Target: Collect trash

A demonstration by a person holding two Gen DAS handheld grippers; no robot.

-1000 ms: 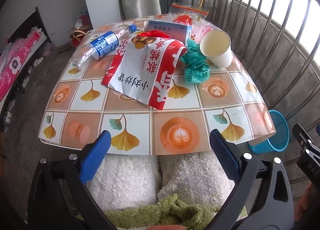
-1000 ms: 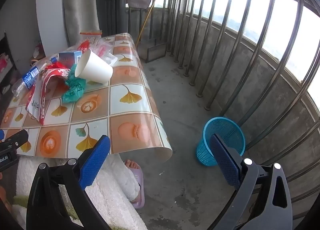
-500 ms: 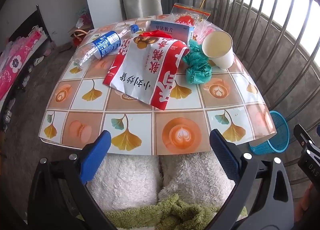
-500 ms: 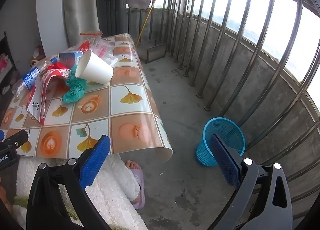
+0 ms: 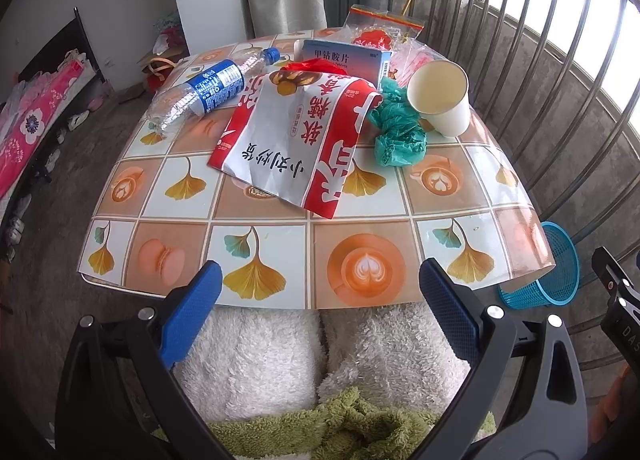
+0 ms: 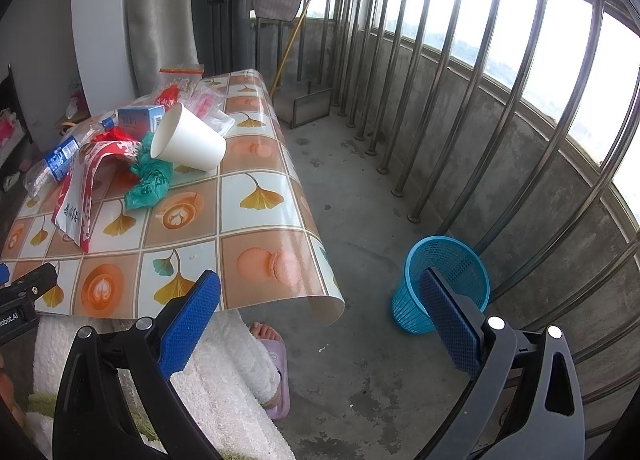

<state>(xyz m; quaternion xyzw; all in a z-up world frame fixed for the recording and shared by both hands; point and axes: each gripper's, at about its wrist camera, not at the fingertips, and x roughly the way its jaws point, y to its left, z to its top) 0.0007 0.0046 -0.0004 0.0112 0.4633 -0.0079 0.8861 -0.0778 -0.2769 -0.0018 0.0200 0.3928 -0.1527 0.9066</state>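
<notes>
Both the left gripper and right gripper gape, released; a crinkled snack bag, a tipped paper cup and a ribbed plastic bottle lie on the glossy tablecloth; the mesh bin stands right.

Blue medicine box: Chinese heading 甲钴胺片 in white, smaller Latin word below ending in "Tablets", only partly legible; a barcode on its end face

Red-and-white paper bag: large Chinese characters seen upside down; black handwritten-style line reads 小刘炒货, red band carries white characters including 糖 and 炒; small print too fine to read

Plastic bottle: blue label with white print, not legible

Body of the other gripper, at the frame edge: "DAS" in the left wrist view, "obot.AI" in the right wrist view
</notes>
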